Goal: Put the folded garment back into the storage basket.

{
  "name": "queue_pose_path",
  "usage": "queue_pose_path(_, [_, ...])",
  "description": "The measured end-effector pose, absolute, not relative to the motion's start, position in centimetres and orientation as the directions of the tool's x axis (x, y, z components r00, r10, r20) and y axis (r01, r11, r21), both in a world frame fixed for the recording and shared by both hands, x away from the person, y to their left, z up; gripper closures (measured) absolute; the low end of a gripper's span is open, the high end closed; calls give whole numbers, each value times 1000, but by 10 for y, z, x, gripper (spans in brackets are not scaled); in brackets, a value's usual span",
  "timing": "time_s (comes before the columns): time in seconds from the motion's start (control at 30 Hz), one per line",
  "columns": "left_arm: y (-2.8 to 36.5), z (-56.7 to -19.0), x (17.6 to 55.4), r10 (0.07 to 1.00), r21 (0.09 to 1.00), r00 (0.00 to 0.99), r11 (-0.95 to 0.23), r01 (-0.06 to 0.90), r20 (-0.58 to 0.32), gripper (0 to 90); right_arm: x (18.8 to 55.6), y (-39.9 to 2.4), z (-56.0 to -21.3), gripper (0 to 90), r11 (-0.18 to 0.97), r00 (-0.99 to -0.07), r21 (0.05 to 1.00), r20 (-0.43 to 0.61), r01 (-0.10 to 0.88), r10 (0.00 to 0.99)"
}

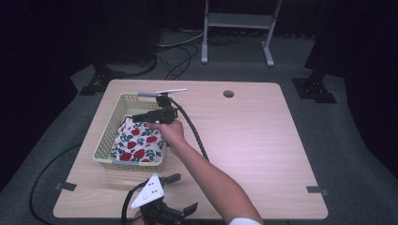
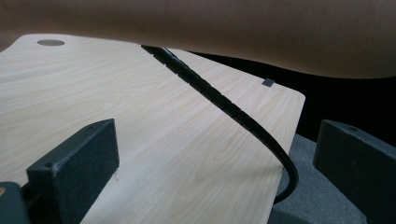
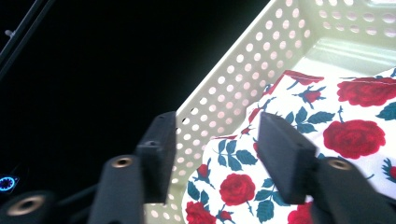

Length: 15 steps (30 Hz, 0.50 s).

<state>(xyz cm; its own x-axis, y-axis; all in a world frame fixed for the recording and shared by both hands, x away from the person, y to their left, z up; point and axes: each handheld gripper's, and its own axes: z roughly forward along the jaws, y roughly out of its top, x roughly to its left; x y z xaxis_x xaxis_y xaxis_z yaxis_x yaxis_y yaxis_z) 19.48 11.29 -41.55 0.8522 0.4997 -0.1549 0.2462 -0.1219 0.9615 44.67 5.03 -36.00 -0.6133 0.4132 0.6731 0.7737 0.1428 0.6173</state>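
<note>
Sitting left of centre in the high view, pale perforated plastic basket [image 1: 104, 149] holds rose-print folded cloth [image 1: 138, 142]. Right gripper [image 3: 217, 154] hovers above, jaws apart, empty. Left gripper [image 1: 180, 194], lower centre, wide open, empty. Risk: jaw snagging basket wall.

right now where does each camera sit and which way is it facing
High view: above the person's side, looking forward and down on the table; forearm, both grippers.
Left gripper view: on the left gripper, looking across the table; open fingers, forearm overhead.
Right gripper view: on the right gripper, facing the basket and rose cloth; open fingers.
Shared: high and right gripper views show the basket.
</note>
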Motion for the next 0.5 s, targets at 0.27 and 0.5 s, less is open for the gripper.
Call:
queue_pose_path(0.27, [111,-416,194,499,962,854,-131,242,-147,0,442,48,-357,273,179,-630,620,657,764,414])
queue_pose_path(0.5, [110,-417,195,502,962,854,-136,236,-138,0,439,45,-353,209,183,-632,619,659,764,408])
